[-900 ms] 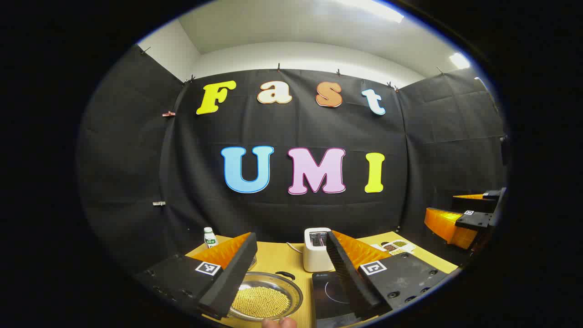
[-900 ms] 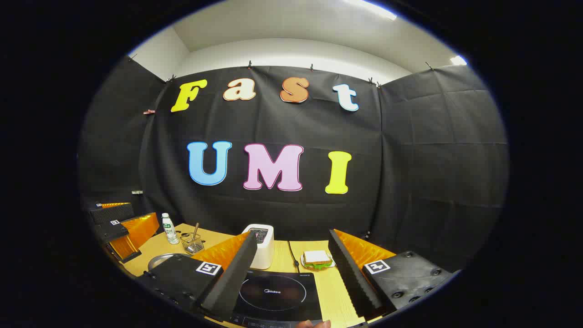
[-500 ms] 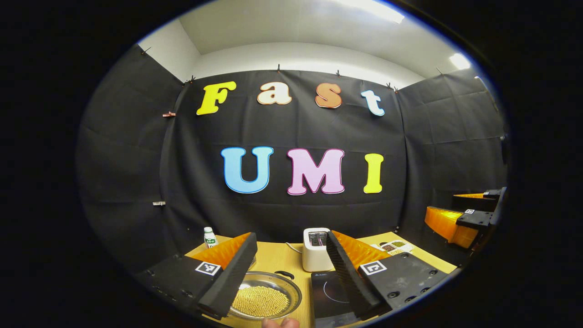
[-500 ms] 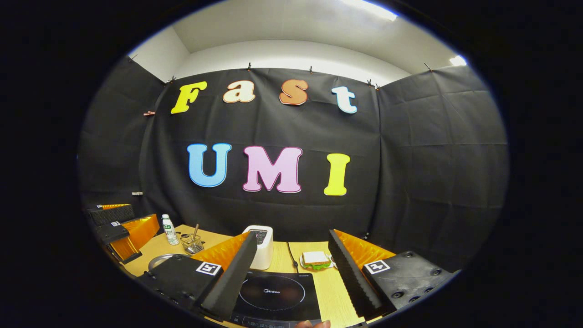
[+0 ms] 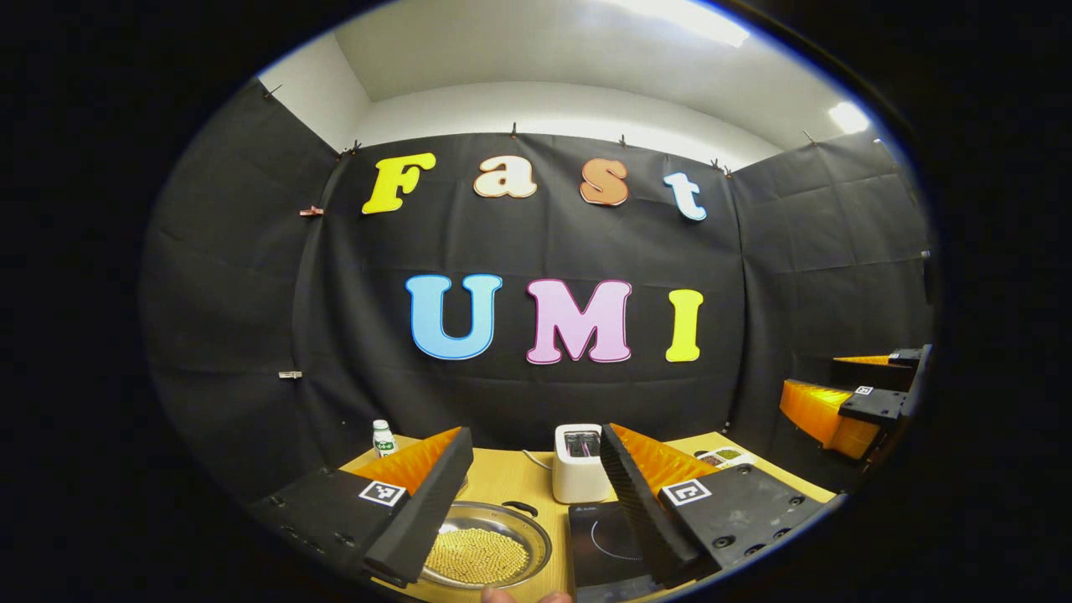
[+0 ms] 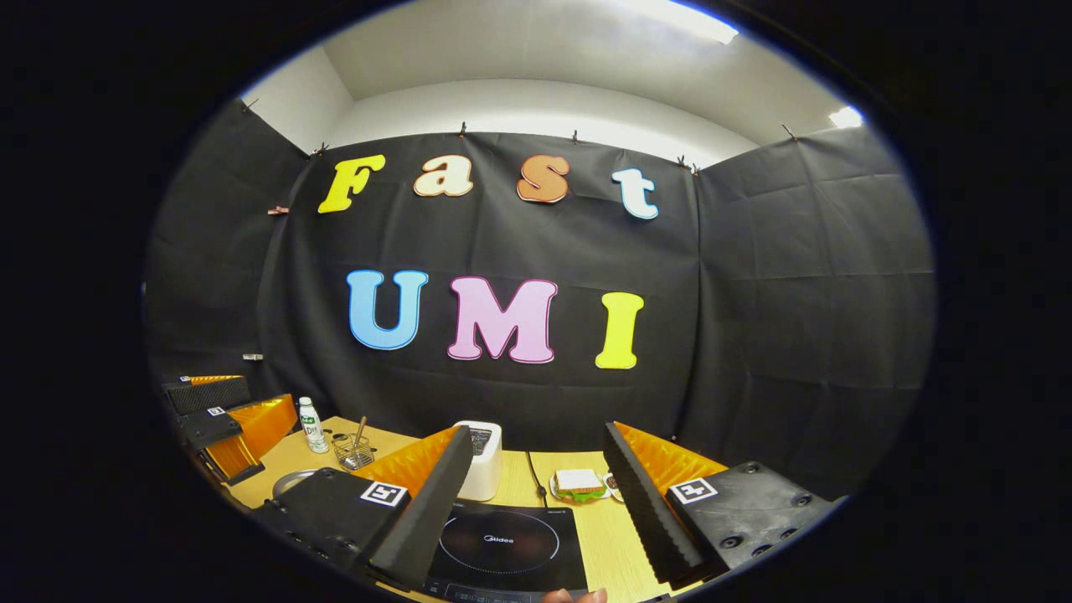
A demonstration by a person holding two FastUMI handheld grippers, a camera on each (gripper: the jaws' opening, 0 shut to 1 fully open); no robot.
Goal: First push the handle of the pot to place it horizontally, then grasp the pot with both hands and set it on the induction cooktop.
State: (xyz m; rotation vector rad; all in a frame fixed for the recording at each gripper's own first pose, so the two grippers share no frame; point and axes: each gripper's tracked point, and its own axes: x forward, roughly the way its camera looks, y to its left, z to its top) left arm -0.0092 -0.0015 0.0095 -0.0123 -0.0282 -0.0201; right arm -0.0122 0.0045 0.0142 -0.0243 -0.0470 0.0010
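Note:
A shallow steel pot (image 5: pixel 536 536) with yellow beans in it sits on the wooden table, low in the left gripper view. Its black handle (image 5: pixel 525 507) lies at the far rim. To its right is the black induction cooktop (image 5: pixel 599 536). My left gripper (image 5: pixel 534 437) hovers open above and before the pot, touching nothing. In the right gripper view the cooktop (image 6: pixel 502 544) lies between the fingers of my open right gripper (image 6: pixel 536 434). The pot's rim (image 6: pixel 289 481) peeks out at the left, partly hidden by a finger. Each gripper also appears from the side, the right gripper (image 5: pixel 816 381) and the left gripper (image 6: pixel 264 394).
A white toaster (image 5: pixel 578 462) stands behind the cooktop with its cord trailing. A small bottle (image 6: pixel 311 425) and a wire basket (image 6: pixel 353 452) are at the back left. A sandwich on a plate (image 6: pixel 578 484) and small seed dishes (image 5: pixel 724 456) lie to the right.
Both views have shifted slightly, so the wall sits a little lower in frame. Both grippers stay open and the pot has not moved.

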